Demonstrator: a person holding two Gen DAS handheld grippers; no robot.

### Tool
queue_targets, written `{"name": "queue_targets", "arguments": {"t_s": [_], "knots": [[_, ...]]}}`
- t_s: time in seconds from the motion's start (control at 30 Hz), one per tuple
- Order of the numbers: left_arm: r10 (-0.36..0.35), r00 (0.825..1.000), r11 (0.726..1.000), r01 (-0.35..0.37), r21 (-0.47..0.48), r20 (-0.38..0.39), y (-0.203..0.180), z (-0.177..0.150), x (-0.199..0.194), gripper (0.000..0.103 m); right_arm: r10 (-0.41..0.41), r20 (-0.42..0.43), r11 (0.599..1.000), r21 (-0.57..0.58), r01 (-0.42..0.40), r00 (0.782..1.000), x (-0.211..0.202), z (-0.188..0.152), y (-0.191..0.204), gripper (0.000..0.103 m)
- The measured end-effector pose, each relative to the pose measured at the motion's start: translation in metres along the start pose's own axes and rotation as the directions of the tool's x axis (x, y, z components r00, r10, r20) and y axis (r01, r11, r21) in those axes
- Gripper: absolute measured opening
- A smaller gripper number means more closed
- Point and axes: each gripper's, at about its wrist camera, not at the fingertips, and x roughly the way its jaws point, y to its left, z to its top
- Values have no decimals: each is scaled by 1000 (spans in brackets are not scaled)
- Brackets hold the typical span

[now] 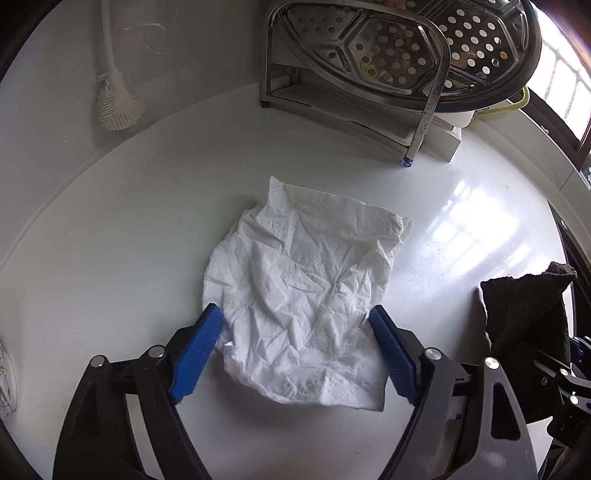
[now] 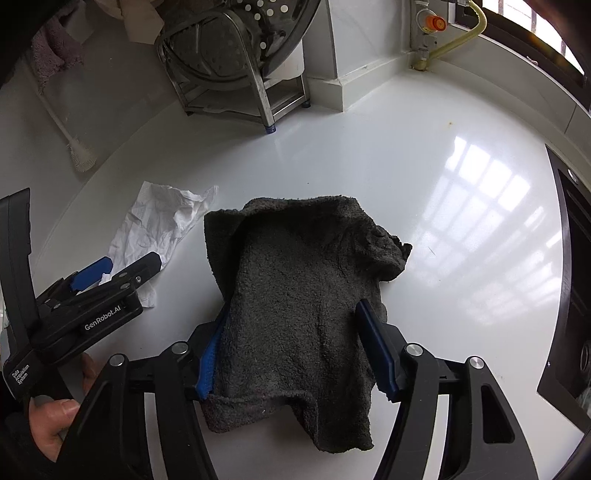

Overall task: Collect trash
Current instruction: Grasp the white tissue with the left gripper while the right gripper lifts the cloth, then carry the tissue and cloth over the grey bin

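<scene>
Crumpled tissue [image 1: 303,295] lies flat on the white desk [image 1: 110,221], its near part between the left gripper [image 1: 295,325] jaws. Jaws stand wide, one blue pad at each side edge of the paper; pads look to just touch the edges, no squeeze seen, so not a grip. Tissue sits toward the desk's middle, left of the dark cloth.

Right gripper [image 2: 291,325]: jaws partly open w/ a dark grey terry cloth [image 2: 303,288] between them. Left blue pad is half hidden under the cloth's edge, right pad sits against its side; whether they pinch the cloth can't tell. Cloth lies rumpled on the desk, near edge draped toward the camera, far corner folded over at right.

In the right wrist view the left gripper comes in from the left, over the tissue's near corner, held by a hand [image 2: 55,417] at the near-left edge; tissue and cloth lie just beside each other, nearly touching.

Further out: a steel rack [image 1: 354,92] w/ a perforated steamer plate [image 1: 406,44] leaning in it stands at the far side by the wall. White bristle brush [image 1: 116,103] hangs far left. Yellow hose [image 2: 458,37] and a valve w/ an orange knob [image 2: 437,24] far right near the window. Dark cooktop edge [image 2: 572,277] at right. Window glare on the glossy desk right of the cloth.
</scene>
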Motion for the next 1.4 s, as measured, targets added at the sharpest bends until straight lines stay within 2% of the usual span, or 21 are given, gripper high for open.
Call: {"name": "queue_targets", "arguments": {"t_s": [0.03, 0.07, 0.1, 0.13, 0.17, 0.2, 0.5, 0.8, 1.1, 1.4], "knots": [[5, 1000, 1000, -5, 13, 2, -2, 0, -1, 64, 0, -3, 1000, -3, 0, 1000, 2, -1, -1, 48], [1, 1000, 1000, -1, 23, 4, -4, 0, -2, 54, 9, -6, 1000, -1, -9, 1000, 2, -2, -2, 40], [-7, 1000, 1000, 7, 28, 3, -6, 1, -3, 42, 20, -10, 1000, 7, -20, 1000, 2, -3, -4, 36], [-16, 1000, 999, 16, 31, -1, -6, 1, -4, 34, 29, -11, 999, 14, -29, 1000, 1, -3, -5, 34], [-27, 1000, 999, 27, 31, -8, -6, 1, -5, 18, 34, -14, 999, 20, -34, 999, 0, -3, -6, 30], [-32, 999, 999, 32, 24, -10, -5, 0, -7, 13, 42, -14, 999, 22, -42, 999, -1, -4, -7, 28], [-61, 998, 998, 61, 5, 25, -2, -34, -60, 12, 122, -16, 992, 22, -122, 992, -28, -26, -10, 20], [-58, 996, 998, 58, 5, 61, -22, -75, -142, 12, 202, -14, 979, -17, -202, 979, -80, -74, -16, 18], [-66, 996, 998, 65, 18, 53, -81, -122, -200, 12, 245, -3, 969, -35, -245, 970, -143, -129, -68, 18], [-132, 991, 989, 133, 61, -22, -166, -186, -229, 12, 201, -44, 979, 2, -201, 979, -178, -198, -151, 18]]}}
